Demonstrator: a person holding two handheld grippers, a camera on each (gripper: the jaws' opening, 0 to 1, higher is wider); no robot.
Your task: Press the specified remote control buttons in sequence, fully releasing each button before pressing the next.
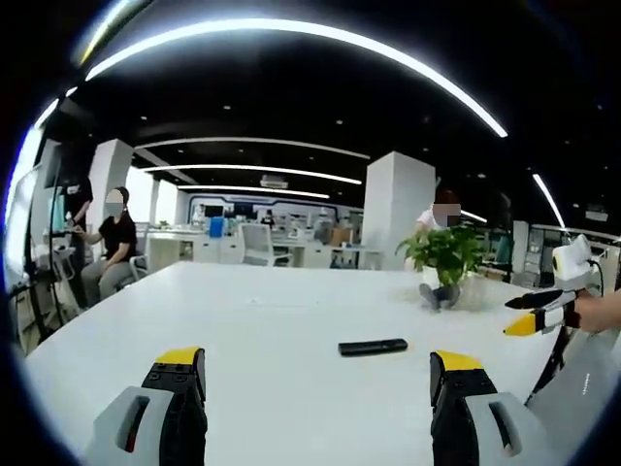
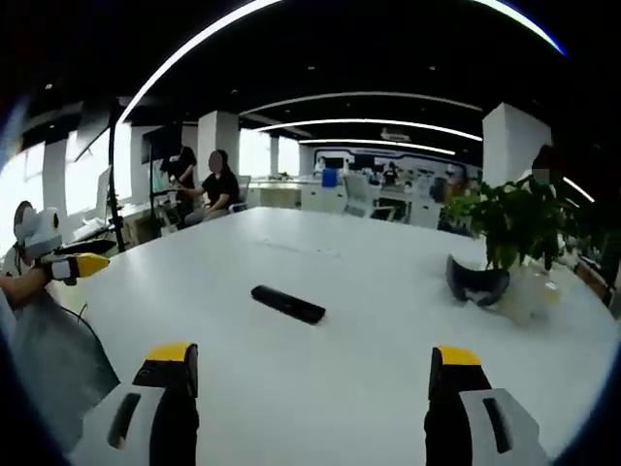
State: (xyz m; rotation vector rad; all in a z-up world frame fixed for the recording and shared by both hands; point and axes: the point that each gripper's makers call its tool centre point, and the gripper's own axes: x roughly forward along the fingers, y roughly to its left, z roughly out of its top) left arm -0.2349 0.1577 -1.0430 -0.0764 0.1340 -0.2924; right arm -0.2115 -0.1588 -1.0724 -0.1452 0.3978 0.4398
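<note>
Above the table (image 1: 291, 320), both tongs (image 1: 317, 374) (image 2: 309, 369) wide apart (empty).

Both views face remote (image 1: 373, 347) from opposite sides

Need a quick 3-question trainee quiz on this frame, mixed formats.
1. True or false: the left gripper is shut on the remote control.
2. What stands on the white table beyond the remote? A) potted plant B) laptop C) kettle
3. Fill in: the right gripper has its jaws ____.

Key: 1 false, both grippers are apart from the remote. 2 A, the potted plant. 3 open.
</note>
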